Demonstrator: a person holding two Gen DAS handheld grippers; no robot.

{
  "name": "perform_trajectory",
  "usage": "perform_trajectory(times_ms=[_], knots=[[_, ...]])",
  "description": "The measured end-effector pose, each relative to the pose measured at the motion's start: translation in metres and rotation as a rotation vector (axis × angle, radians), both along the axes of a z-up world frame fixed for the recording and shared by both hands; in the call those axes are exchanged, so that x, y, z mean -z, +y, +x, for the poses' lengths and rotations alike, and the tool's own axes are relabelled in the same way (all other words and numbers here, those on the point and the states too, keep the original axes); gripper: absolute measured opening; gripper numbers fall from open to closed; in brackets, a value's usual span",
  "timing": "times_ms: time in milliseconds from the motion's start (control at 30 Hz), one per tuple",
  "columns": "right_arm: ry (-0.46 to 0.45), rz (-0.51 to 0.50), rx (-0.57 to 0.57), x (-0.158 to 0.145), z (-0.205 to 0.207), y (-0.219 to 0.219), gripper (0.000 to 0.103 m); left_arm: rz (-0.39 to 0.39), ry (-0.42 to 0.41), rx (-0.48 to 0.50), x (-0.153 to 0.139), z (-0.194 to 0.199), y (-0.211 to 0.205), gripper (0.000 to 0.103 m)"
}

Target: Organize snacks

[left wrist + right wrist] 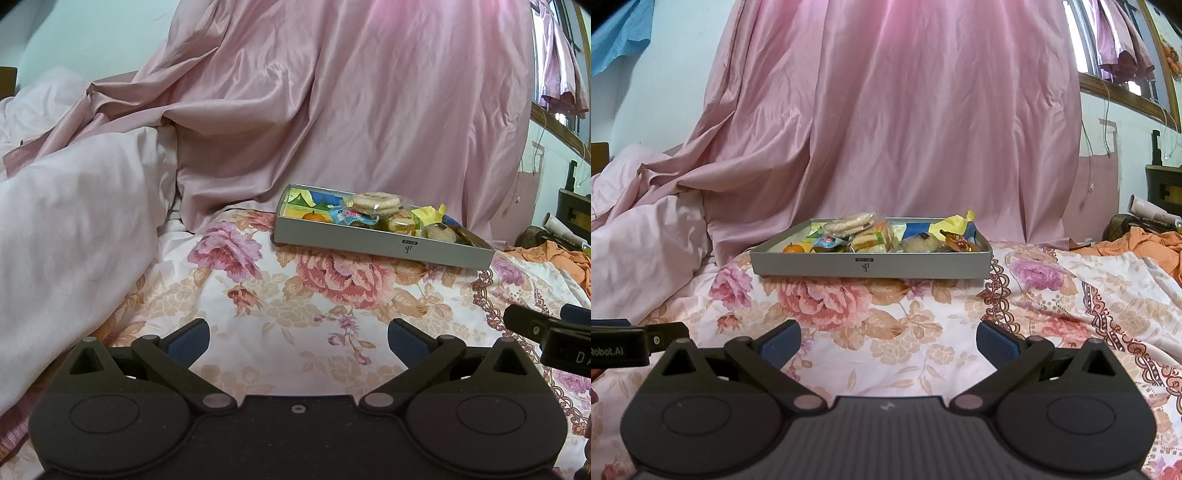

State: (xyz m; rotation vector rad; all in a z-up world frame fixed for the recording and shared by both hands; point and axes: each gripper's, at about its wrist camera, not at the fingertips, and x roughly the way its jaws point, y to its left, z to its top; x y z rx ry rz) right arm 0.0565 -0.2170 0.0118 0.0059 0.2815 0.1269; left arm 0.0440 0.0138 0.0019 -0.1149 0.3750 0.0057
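Observation:
A shallow grey box (384, 248) (871, 264) sits on the floral bedspread, holding several wrapped snacks: a pack of round biscuits (375, 202) (849, 222), a small orange (314, 216) (793, 248), a blue-wrapped sweet (341, 215) (824, 242) and yellow wrappers (430, 213) (955, 222). My left gripper (298, 341) is open and empty, low over the bedspread, well short of the box. My right gripper (888, 341) is open and empty, facing the box's long side from a distance. Each gripper shows at the other view's edge.
A floral bedspread (923, 332) covers the bed. A pale pink duvet (74, 221) is bunched at the left. A pink satin curtain (905, 110) hangs behind the box. Orange cloth (1145, 243) and clutter lie at the right edge.

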Motion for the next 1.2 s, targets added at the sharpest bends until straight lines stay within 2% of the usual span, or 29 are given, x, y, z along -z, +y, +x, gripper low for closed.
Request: perform_trajectory(times_ms=[1200], knots=[[0.011, -0.001, -0.005, 0.0046, -0.0021, 0.0051, 0.103, -0.002, 0.004, 0.0, -0.0009, 0.0008, 0.0003, 0.102]])
